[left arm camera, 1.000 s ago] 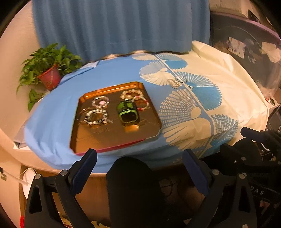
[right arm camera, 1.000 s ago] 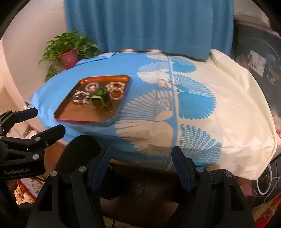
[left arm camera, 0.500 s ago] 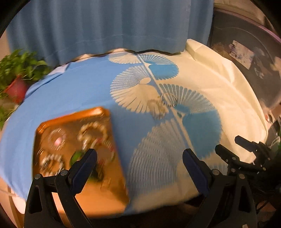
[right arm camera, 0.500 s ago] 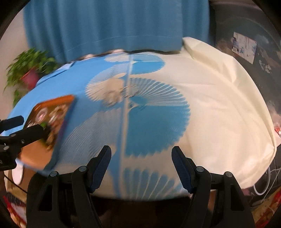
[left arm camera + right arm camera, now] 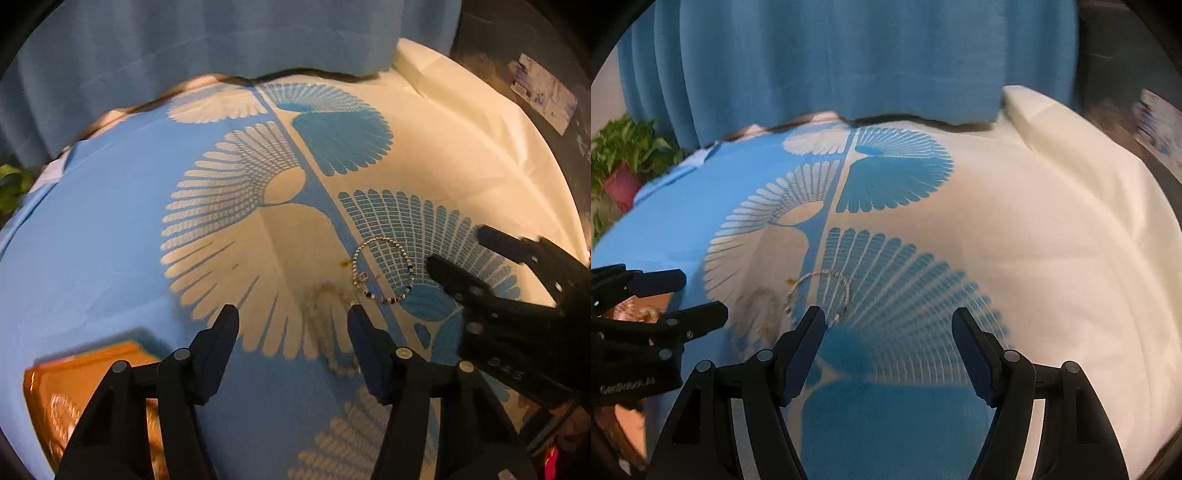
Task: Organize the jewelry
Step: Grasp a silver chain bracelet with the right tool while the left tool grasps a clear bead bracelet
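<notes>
Both hand-held grippers have swung away from the orange tray and closed in over the patterned cloth since a second ago, so the loose jewelry now fills the middle of each view.

Going left to right in the left wrist view: the orange tray (image 5: 55, 391) sits cut off in the lower left corner, well apart from the loose pieces. The left hand-held gripper (image 5: 293, 319) stands at lower centre with its jaws wide and empty. A pale beaded bracelet (image 5: 328, 325), blurred, lies between and just beyond its fingertips, closer to the right finger; its shape reads as a loop drawn out toward the bottom of the frame, though blur makes this uncertain. Up and to the right of it, touching or nearly so, lies the silver bead bracelet (image 5: 382, 269), a round ring with dark beads along its lower arc. The right hand-held gripper (image 5: 461, 258) comes in from the right edge, its nearer finger just beside that ring.

In the right wrist view the silver ring lies at upper left of the right gripper's wide, empty jaws, just beyond its left finger (image 5: 807, 332).

Judging by this, each gripper has its own piece nearest, and the left one is better lined up.
</notes>
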A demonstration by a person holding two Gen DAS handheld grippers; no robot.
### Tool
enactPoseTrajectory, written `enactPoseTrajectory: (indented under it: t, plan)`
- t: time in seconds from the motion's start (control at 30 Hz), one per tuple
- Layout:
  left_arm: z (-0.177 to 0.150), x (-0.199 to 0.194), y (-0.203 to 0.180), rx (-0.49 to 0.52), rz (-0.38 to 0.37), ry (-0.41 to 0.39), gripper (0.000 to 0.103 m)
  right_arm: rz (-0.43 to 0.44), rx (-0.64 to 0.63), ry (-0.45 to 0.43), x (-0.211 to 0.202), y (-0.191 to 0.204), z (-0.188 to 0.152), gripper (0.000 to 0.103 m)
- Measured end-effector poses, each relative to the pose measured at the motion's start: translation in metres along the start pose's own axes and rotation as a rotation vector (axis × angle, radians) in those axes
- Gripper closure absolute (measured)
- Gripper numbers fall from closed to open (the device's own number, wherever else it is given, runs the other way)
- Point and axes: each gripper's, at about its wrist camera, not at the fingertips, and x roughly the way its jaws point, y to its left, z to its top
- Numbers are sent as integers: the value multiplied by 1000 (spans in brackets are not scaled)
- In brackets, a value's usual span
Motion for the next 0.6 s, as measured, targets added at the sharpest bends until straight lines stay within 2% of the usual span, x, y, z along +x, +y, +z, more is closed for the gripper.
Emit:
enactPoseTrajectory:
  t: [0.13,0.2,0.23,0.27,0.33,0.37,0.4,0.47,0.6]
  plan:
    - [4,15,-5,51,-34,19,50,7,-48,31,26,9,5,32]
    - [3,25,-6,73,-60,53,63,3,-86,46,38,14,4,32]
    - [2,25,-8,85,-56,39,64,11,-89,21,38,15,4,32]
    - [1,25,-9,99,-66,32,68,12,-101,15,40,17,3,32]
    - [-2,25,-11,121,-56,24,77,42,-99,-3,39,16,3,43]
    - [-2,25,-10,118,-61,25,91,47,-117,-14,38,19,3,64]
    - [-1,25,-8,111,-72,31,99,55,-146,-21,37,23,3,91]
    - [-1,22,-2,85,-108,44,100,34,-199,-25,36,32,1,100]
    - [-7,3,0,76,-118,22,100,33,-181,-1,29,32,-4,100]
